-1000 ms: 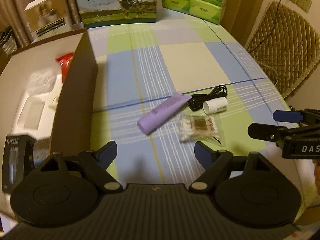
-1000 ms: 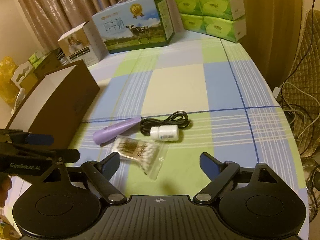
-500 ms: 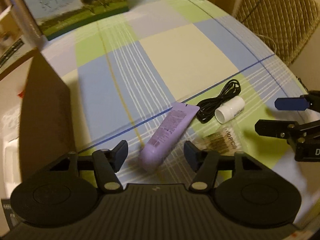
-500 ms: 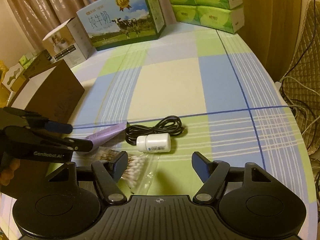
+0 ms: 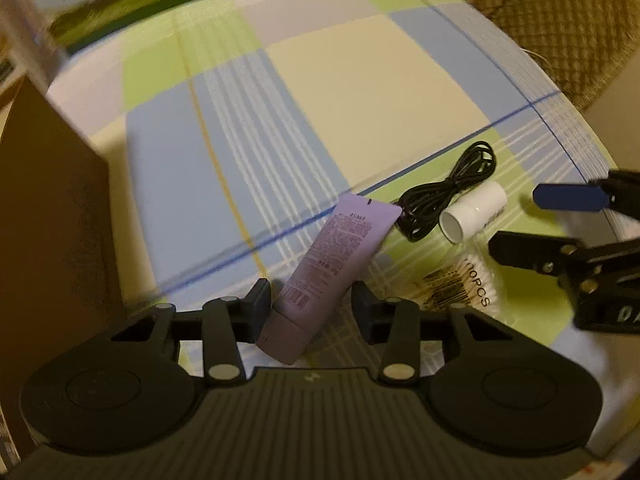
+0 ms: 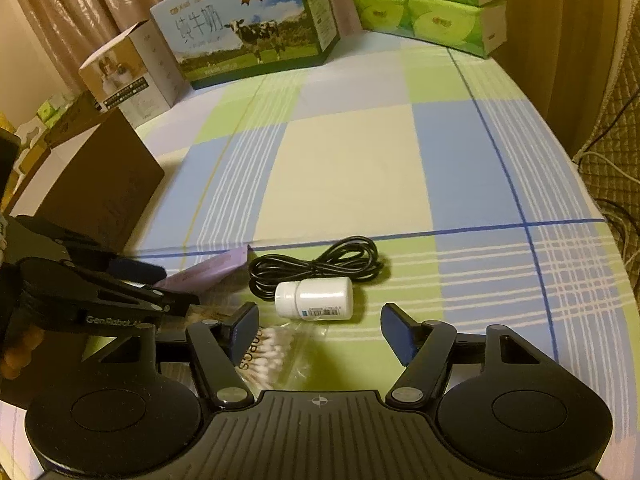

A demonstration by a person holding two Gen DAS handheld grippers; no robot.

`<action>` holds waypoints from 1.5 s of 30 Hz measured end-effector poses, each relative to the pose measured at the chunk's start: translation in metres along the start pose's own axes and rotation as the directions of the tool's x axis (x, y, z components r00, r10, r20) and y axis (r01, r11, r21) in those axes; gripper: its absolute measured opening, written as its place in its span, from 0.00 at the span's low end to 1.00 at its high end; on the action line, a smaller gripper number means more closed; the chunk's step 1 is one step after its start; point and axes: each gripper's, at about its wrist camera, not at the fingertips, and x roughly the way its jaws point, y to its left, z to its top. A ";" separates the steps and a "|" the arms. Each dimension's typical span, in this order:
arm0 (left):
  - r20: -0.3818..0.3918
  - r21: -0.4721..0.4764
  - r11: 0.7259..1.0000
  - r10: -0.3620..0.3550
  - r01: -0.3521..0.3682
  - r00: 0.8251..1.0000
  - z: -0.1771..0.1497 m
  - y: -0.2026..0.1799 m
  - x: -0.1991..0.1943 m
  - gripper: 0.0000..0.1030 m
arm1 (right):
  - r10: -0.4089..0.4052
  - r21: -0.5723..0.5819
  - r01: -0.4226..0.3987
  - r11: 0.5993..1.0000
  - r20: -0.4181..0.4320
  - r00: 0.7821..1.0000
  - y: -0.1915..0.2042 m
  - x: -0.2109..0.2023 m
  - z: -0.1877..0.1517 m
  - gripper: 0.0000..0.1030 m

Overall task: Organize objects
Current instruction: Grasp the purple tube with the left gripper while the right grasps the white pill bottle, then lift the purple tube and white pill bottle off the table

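A purple tube (image 5: 340,256) lies on the checked tablecloth; its cap end sits between the fingers of my open left gripper (image 5: 312,308), left pad touching or nearly so, right pad apart. Beside it lie a coiled black cable (image 5: 448,196), a white pill bottle (image 5: 474,210) on its side and a bag of cotton swabs (image 5: 460,288). My right gripper (image 6: 318,330) is open, fingers straddling the space just before the bottle (image 6: 316,298), above the swab bag (image 6: 268,354). The cable (image 6: 316,266) and tube (image 6: 208,274) lie beyond.
A brown cardboard box (image 6: 96,184) stands at the left (image 5: 48,216). A milk carton box (image 6: 248,28), a small white box (image 6: 128,76) and green tissue packs (image 6: 424,4) stand at the table's far edge. A quilted chair (image 5: 560,20) is at the right.
My left gripper has moved forward and down from the box to the purple tube, fingers narrowing around its cap end. My right gripper has advanced toward the white bottle.
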 end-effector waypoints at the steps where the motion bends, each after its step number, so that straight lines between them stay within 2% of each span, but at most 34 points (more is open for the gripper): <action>1: -0.013 -0.023 1.000 -0.002 0.002 1.000 0.000 0.001 0.000 0.35 | -0.002 -0.004 0.002 1.000 -0.002 1.000 0.001 0.003 0.000 0.61; 8: -0.044 -0.161 0.985 0.048 -0.055 0.998 -0.006 -0.003 -0.003 0.34 | -0.031 -0.060 0.030 0.998 -0.006 1.000 0.009 0.017 0.002 0.56; 11: -0.059 -0.221 0.973 0.047 -0.059 0.997 -0.011 -0.002 -0.001 0.30 | -0.029 -0.084 0.029 0.996 -0.006 1.000 0.010 0.022 0.000 0.43; 13: -0.073 -0.271 0.961 0.025 -0.044 0.997 -0.018 0.001 0.002 0.28 | -0.029 -0.098 0.029 0.995 0.006 1.000 0.010 0.023 -0.002 0.43; 17: -0.042 -0.324 0.945 0.024 -0.036 0.999 -0.033 0.001 -0.004 0.25 | -0.023 -0.121 0.023 0.992 0.004 1.000 0.007 0.019 -0.007 0.42; 24: -0.030 -0.342 0.939 0.021 -0.030 0.999 -0.056 -0.004 -0.015 0.24 | -0.015 -0.094 0.013 0.996 -0.022 1.000 -0.010 -0.006 -0.029 0.42; 35: -0.064 -0.311 0.949 0.028 -0.047 0.998 -0.122 -0.018 -0.044 0.24 | 0.017 -0.131 -0.030 0.991 -0.106 0.994 -0.024 -0.054 -0.075 0.42; 41: -0.043 -0.327 0.945 -0.031 0.015 0.999 -0.142 -0.022 -0.054 0.26 | 0.048 -0.172 -0.071 0.983 -0.133 0.990 -0.012 -0.063 -0.091 0.42; 45: -0.017 -0.342 0.939 -0.036 0.028 0.999 -0.141 -0.025 -0.052 0.30 | 0.031 -0.203 -0.054 0.978 -0.119 0.992 -0.003 -0.063 -0.096 0.42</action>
